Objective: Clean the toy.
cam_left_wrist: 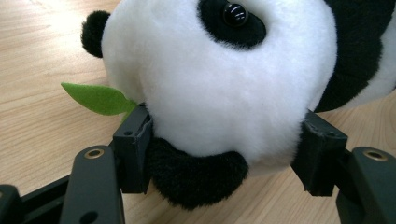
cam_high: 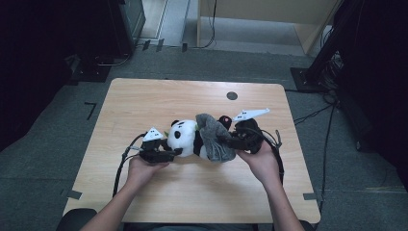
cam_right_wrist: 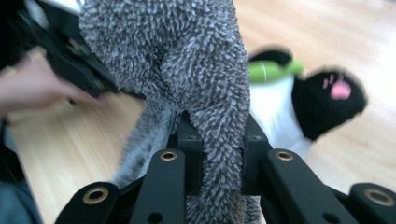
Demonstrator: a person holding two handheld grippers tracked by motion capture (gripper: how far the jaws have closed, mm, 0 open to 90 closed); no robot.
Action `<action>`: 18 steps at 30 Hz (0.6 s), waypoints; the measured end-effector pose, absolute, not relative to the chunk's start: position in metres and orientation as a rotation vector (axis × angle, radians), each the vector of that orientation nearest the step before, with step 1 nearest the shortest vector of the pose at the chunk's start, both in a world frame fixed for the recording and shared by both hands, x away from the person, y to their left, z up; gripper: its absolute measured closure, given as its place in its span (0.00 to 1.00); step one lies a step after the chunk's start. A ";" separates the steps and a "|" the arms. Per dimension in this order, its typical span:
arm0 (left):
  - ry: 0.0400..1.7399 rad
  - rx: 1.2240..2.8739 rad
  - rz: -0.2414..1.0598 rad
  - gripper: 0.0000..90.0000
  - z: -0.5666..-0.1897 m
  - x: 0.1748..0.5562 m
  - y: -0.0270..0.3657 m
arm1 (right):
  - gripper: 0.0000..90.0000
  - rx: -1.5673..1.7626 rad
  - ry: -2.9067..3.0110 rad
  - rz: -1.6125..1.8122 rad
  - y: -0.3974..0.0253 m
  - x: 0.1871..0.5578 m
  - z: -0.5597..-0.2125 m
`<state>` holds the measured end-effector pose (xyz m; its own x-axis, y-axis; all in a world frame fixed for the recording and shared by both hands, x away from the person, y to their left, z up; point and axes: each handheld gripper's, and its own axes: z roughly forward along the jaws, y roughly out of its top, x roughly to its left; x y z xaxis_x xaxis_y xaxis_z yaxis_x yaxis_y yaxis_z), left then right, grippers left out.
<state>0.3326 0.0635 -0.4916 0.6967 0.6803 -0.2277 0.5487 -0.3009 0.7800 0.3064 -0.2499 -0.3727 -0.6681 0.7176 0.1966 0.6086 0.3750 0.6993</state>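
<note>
Both fingers (cam_left_wrist: 135,140) of the left gripper (cam_left_wrist: 224,149) press against opposite sides of a black-and-white plush panda toy (cam_left_wrist: 219,88), clamping its white head just above the black patch at the lower edge. In the left gripper view, one finger sits at 8 o'clock of the head and the other at 4 o'clock, each sunk a little into the fur. A green felt leaf (cam_left_wrist: 95,98) sticks out from the head at 9 o'clock, just above the nearer finger, and a glossy black eye shows at 12 o'clock.

Fingers (cam_right_wrist: 189,154) of the right gripper (cam_right_wrist: 219,161) are closed on a fold of grey shaggy fabric cloth (cam_right_wrist: 187,60), which rises between them and spreads wide toward 12 o'clock. Beyond the cloth, at 3 o'clock in the right gripper view, a black paw with a pink pad and a strip of green can be seen, somewhat blurred.

From the high view, the panda (cam_high: 185,136) lies on its side near the middle of the light wooden table (cam_high: 144,96), head toward 9 o'clock. The grey cloth (cam_high: 215,139) is draped over its body. The left gripper (cam_high: 166,155) meets the head from 8 o'clock, and the right gripper (cam_high: 235,142) meets the cloth from 3 o'clock. The person's left hand (cam_high: 142,168) and right hand (cam_high: 262,161) each hold a gripper, forearms coming in from 6 o'clock.
</note>
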 end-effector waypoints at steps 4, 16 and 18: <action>0.941 2.005 0.184 0.38 -0.492 0.331 0.063 | 0.84 1.285 2.491 1.196 -0.256 0.311 -0.389; 0.941 1.999 0.174 0.38 -0.492 0.333 0.064 | 0.84 1.354 2.413 1.206 -0.286 0.305 -0.402; 0.943 1.994 0.168 0.38 -0.492 0.333 0.064 | 0.84 1.365 2.403 1.181 -0.290 0.306 -0.405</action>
